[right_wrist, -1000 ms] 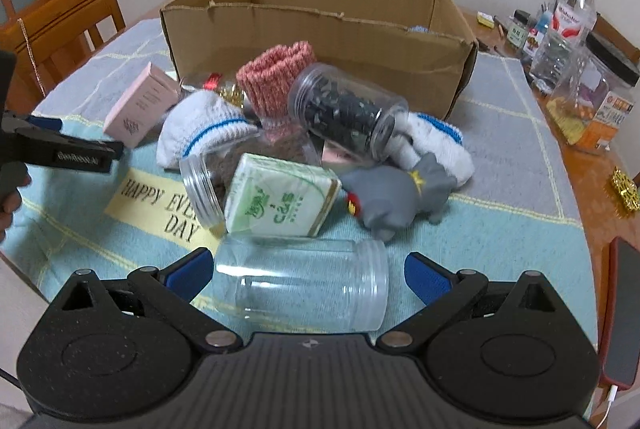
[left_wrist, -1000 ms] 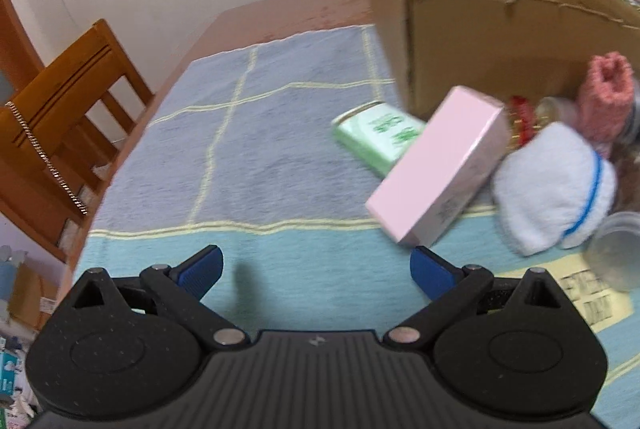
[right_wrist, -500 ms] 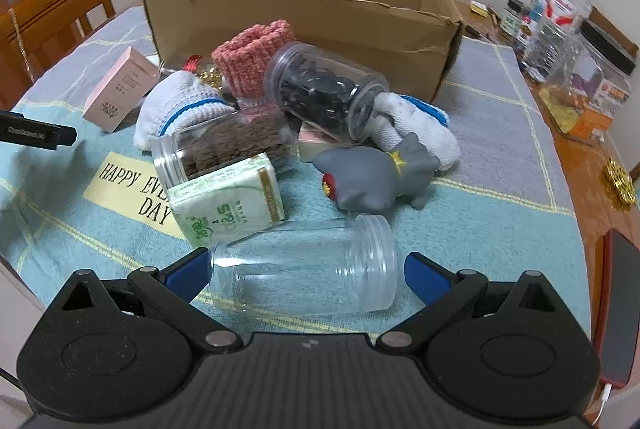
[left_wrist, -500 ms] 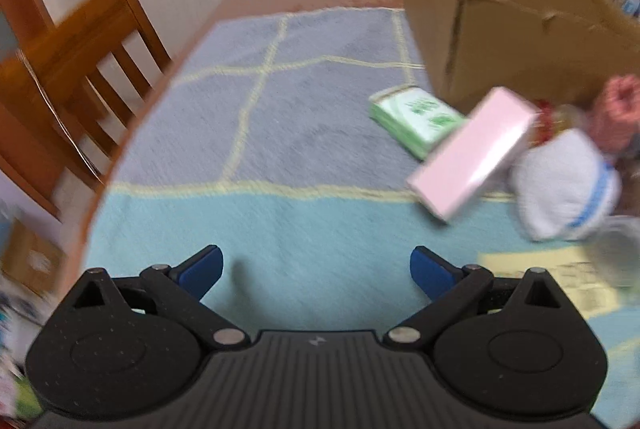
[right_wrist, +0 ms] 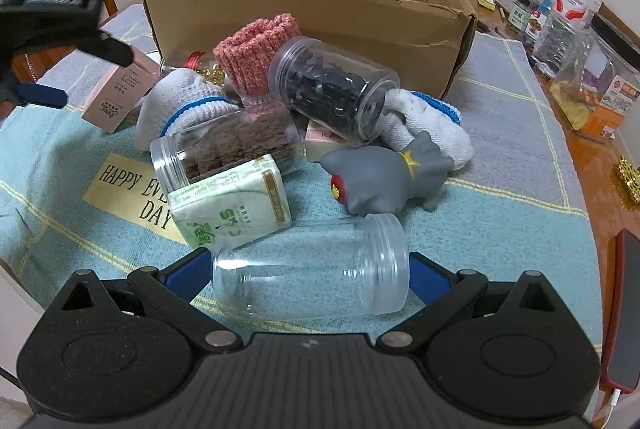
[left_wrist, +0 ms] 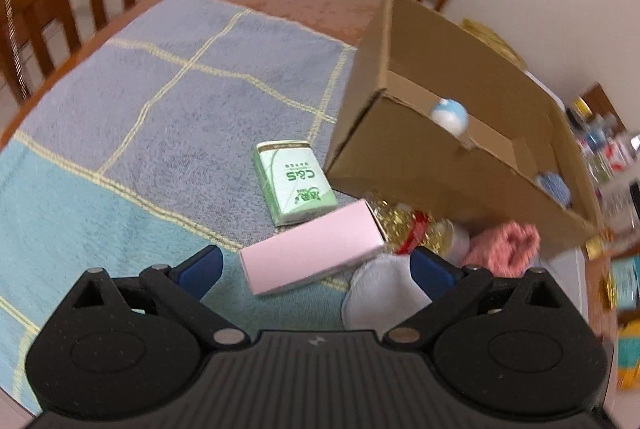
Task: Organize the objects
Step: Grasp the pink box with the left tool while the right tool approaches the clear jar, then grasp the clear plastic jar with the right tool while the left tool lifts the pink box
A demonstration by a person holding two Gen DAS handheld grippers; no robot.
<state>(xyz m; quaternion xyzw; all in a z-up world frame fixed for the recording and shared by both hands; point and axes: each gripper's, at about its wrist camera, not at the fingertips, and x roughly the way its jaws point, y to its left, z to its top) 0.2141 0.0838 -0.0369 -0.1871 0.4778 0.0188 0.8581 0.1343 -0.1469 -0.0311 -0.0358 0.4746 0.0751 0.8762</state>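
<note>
Two matte black tools, left (left_wrist: 314, 269) and right (right_wrist: 310, 271), each with ribbed central housing, round speckled side discs, silver pivot screws, and blue-padded fingers (right_wrist: 190, 271).

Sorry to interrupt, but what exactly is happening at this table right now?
A person with two handheld grippers is sorting clutter beside a cardboard box. The right gripper is open around an empty clear jar lying on its side. The left gripper, also open, is lined up on a pink box. Neither is gripped yet.

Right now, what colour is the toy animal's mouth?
Red, on the grey toy animal. The right wrist view shows it best.
</note>
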